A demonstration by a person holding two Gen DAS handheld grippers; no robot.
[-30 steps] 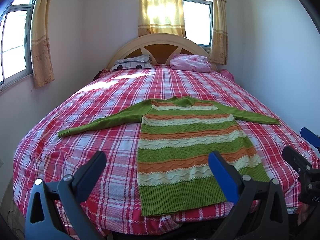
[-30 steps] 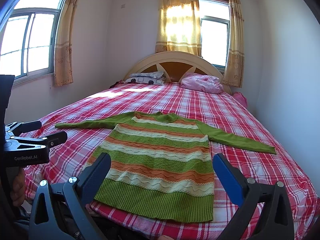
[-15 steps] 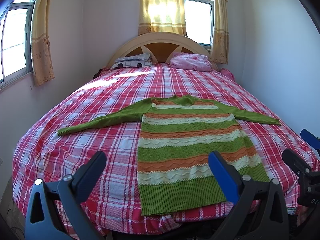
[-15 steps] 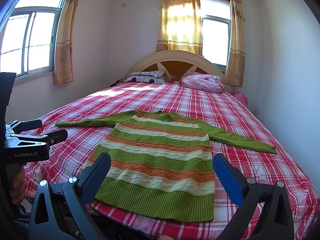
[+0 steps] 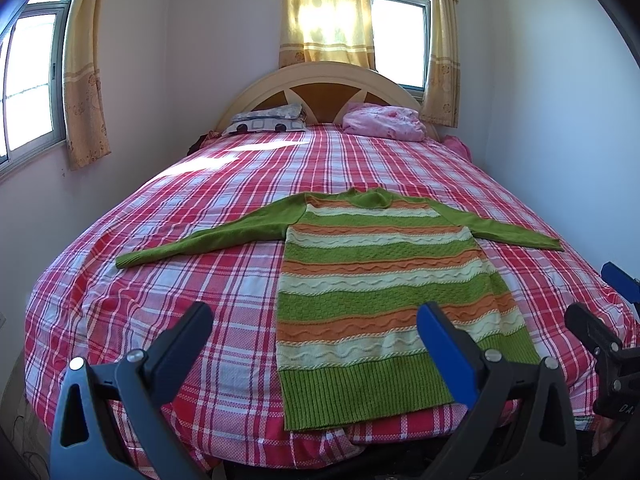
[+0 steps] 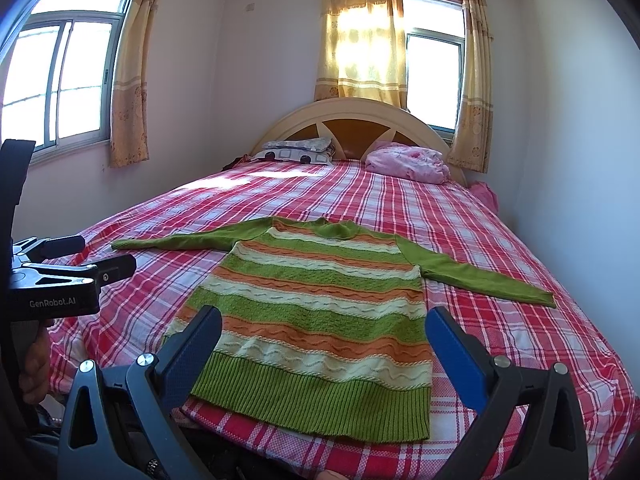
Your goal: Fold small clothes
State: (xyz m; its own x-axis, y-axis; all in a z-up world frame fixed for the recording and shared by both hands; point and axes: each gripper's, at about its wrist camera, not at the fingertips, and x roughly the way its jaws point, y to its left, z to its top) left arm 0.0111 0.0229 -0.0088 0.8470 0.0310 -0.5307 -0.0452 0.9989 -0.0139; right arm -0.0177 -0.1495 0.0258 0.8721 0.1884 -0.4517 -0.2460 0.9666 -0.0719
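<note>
Behind flat sweater (image 5: 384,280): two pillows (image 5: 382,122).

One sweater (image 5: 384,280), two pillows (image 5: 268,118) (image 5: 382,122), one bed (image 5: 160,280), two windows (image 6: 60,80) (image 6: 434,80), two grippers (image 5: 312,322) (image 6: 324,326).

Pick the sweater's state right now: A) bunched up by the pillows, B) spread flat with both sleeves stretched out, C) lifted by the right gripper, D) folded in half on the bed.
B: the striped sweater lies flat on the plaid bedspread, sleeves out to both sides, while the left gripper and right gripper are open and hold nothing.
</note>
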